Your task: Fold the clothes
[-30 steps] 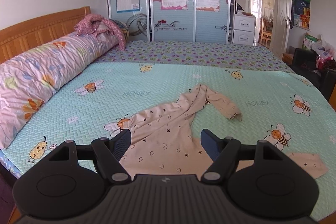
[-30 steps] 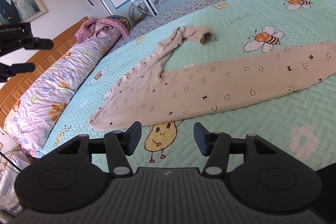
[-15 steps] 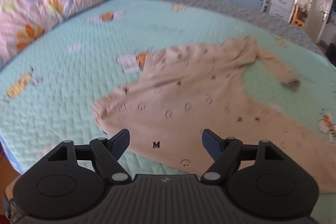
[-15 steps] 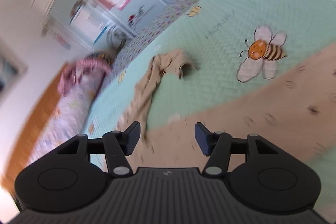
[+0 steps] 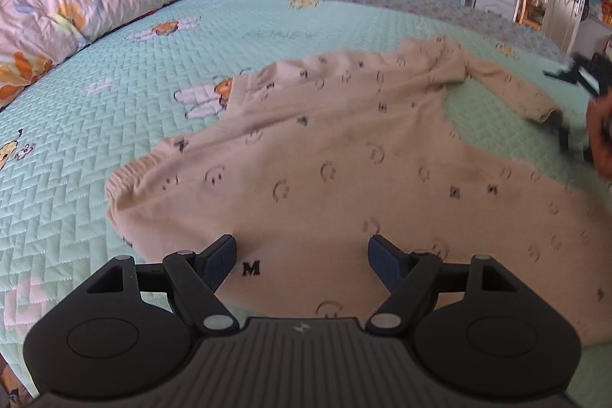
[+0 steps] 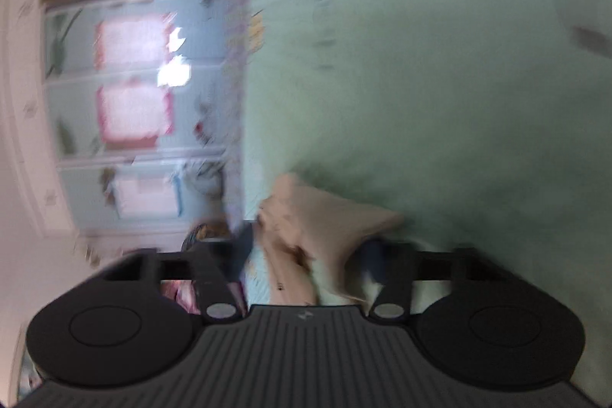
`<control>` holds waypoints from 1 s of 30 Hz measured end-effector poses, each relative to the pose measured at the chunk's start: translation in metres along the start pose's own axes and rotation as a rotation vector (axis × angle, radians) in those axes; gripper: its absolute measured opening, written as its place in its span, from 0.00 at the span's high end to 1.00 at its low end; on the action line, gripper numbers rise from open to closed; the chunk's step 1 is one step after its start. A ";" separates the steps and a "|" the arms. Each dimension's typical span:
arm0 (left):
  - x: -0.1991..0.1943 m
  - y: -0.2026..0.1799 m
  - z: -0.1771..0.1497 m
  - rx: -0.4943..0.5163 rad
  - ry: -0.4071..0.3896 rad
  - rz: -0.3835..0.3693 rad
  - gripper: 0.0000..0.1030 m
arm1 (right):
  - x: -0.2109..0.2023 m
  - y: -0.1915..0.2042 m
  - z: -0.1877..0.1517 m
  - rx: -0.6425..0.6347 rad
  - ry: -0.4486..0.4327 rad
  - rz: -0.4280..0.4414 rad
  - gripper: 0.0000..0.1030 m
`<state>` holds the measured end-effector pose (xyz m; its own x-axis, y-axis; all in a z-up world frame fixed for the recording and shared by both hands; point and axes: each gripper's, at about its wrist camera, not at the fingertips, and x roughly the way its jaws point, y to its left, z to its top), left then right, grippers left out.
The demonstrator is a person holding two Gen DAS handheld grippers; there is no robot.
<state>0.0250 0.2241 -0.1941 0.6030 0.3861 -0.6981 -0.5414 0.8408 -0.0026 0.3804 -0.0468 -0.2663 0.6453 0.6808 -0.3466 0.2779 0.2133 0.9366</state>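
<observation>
The left gripper [image 5: 300,260] is hovering with jaws spread wide over the near hem of the beige smiley-print garment [image 5: 344,155], which is lying flat on the mint quilted bedspread [image 5: 114,83]. Only the blurred, rolled right wrist view shows the right gripper [image 6: 306,255]: its jaws have just been closing, and beige cloth [image 6: 317,217] is bunching between them, though the blur hides whether it is pinched.

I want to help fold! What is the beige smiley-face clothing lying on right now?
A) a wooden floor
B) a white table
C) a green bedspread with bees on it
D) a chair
C: the beige garment is spread out on the quilted green bedspread, whose bee print shows just beside the fabric's edge.
</observation>
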 end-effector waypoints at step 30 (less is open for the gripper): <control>-0.020 -0.006 -0.005 0.019 0.008 -0.003 0.23 | -0.101 -0.020 0.052 -0.227 -0.145 -0.101 0.52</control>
<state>0.0130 0.2094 -0.1840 0.5999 0.3812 -0.7035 -0.5283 0.8490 0.0095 0.3470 -0.1562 -0.2523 0.7219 0.5443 -0.4273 0.1904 0.4374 0.8789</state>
